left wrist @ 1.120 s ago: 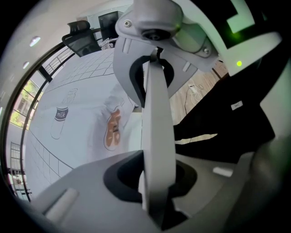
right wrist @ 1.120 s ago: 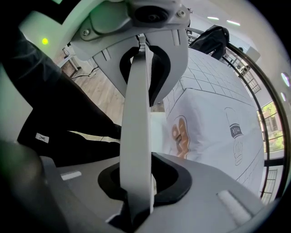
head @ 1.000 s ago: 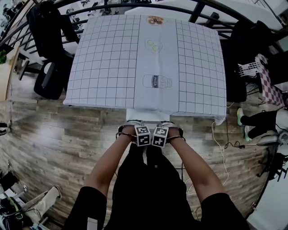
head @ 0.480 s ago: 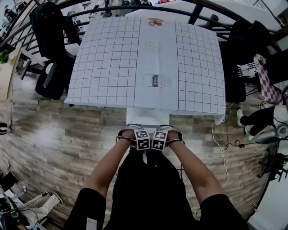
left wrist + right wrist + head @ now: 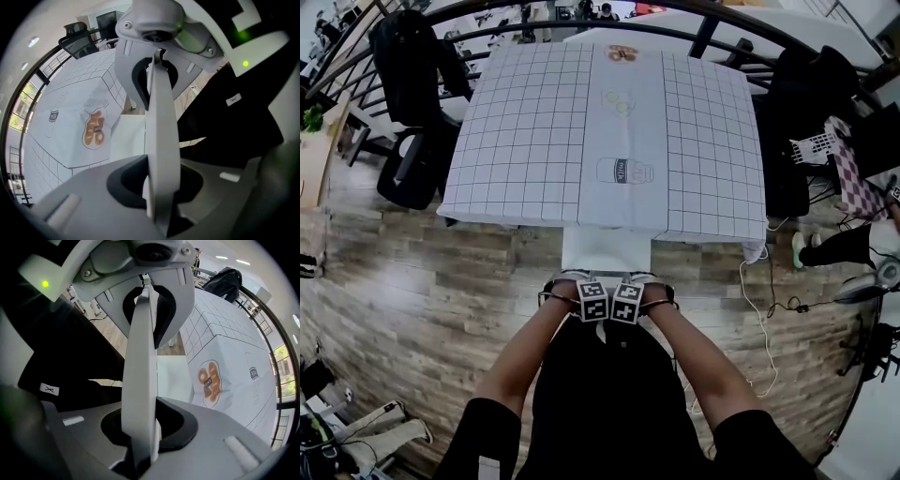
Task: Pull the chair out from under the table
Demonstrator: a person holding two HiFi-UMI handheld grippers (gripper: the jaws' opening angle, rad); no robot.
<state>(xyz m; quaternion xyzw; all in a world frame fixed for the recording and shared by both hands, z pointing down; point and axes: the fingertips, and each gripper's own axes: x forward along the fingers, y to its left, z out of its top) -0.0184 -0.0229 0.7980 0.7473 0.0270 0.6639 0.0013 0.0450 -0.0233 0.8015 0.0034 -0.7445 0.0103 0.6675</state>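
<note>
Left gripper (image 5: 592, 300) and right gripper (image 5: 628, 301) pinch the chair (image 5: 606, 251) by its back. Pull evenly, straight away from the worktop (image 5: 525, 141); no tilting.

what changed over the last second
The chair slid further out from under the table, toward the person, as both grippers drew back. The left gripper and right gripper stay shut on its backrest; the table stayed put.

The chair (image 5: 606, 251) is tucked partly under the near edge of the table (image 5: 534, 122), at its middle. On the chair's back, the left gripper (image 5: 592, 301) and right gripper (image 5: 627, 302) are clamped side by side. An office chair (image 5: 411, 164) is placed left of the table.
</note>
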